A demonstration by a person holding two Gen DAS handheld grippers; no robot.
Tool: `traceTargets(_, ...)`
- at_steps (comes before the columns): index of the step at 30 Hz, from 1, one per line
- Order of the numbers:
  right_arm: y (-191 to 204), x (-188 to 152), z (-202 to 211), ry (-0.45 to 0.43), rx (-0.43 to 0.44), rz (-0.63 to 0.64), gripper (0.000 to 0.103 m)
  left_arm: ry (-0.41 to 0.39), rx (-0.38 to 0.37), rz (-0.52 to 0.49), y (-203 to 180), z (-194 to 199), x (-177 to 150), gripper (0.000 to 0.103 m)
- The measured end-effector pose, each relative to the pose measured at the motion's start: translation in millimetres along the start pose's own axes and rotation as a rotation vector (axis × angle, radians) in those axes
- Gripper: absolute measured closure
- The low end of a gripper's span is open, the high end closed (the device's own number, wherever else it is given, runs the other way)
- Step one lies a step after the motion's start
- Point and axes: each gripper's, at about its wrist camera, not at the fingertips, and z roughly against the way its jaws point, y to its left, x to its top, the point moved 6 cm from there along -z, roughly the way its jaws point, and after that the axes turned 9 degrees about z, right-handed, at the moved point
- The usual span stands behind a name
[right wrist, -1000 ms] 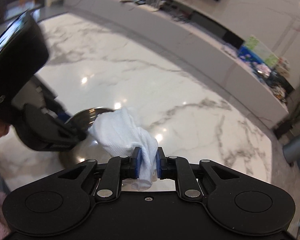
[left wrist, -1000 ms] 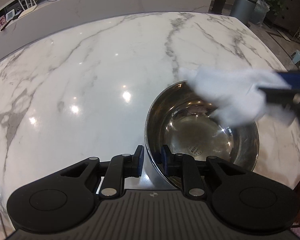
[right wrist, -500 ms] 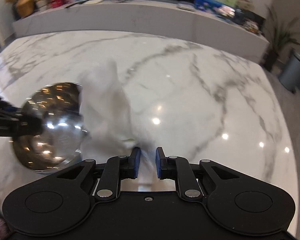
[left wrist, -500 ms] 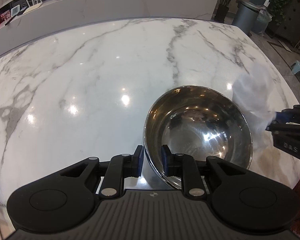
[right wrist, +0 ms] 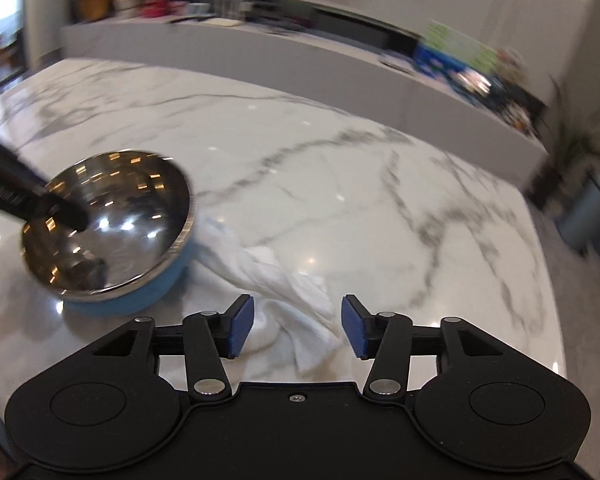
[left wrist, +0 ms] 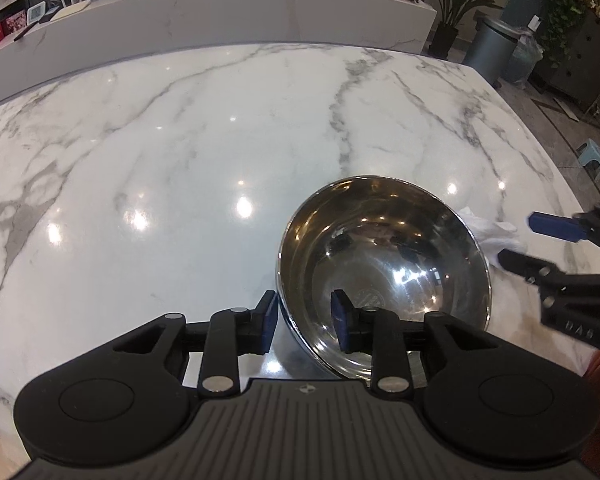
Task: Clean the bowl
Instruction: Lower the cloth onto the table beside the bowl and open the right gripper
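Observation:
A steel bowl (left wrist: 384, 256) with a blue outside (right wrist: 112, 240) sits on the white marble table (left wrist: 180, 160). My left gripper (left wrist: 304, 322) is open, its fingers straddling the bowl's near rim with a gap on each side. A white cloth (right wrist: 284, 280) lies crumpled on the table (right wrist: 340, 184) just right of the bowl; it also shows in the left wrist view (left wrist: 488, 232). My right gripper (right wrist: 296, 328) is open just above the cloth, not holding it. It appears at the right edge of the left wrist view (left wrist: 520, 240).
The table's right edge (left wrist: 560, 168) is close to the bowl. Beyond it are a grey bin (left wrist: 492, 48), plants and a small stool (left wrist: 592, 156) on the floor. A long white counter (left wrist: 220, 12) with clutter runs behind the table.
The right gripper carried the cloth out of the bowl to the right, opened and let it drop on the table. The left gripper's jaws widened from shut on the bowl's rim.

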Motion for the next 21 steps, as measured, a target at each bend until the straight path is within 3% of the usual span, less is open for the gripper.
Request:
traceTargets(1,2,1,-2,-0.001,0.017,0.028,0.052,-0.001,-0.001,0.005,0,0,-1,0.066)
traceTargets(11,9,-3,-25,0.027,0.105,0.278,0.048,0.014,-0.010,0.035,6,-1,-5,0.061)
traceTargets(21,1,-1,-46,0.089,0.132,0.131,0.048,0.016,-0.019,0.040,6,-2,-5,0.060)
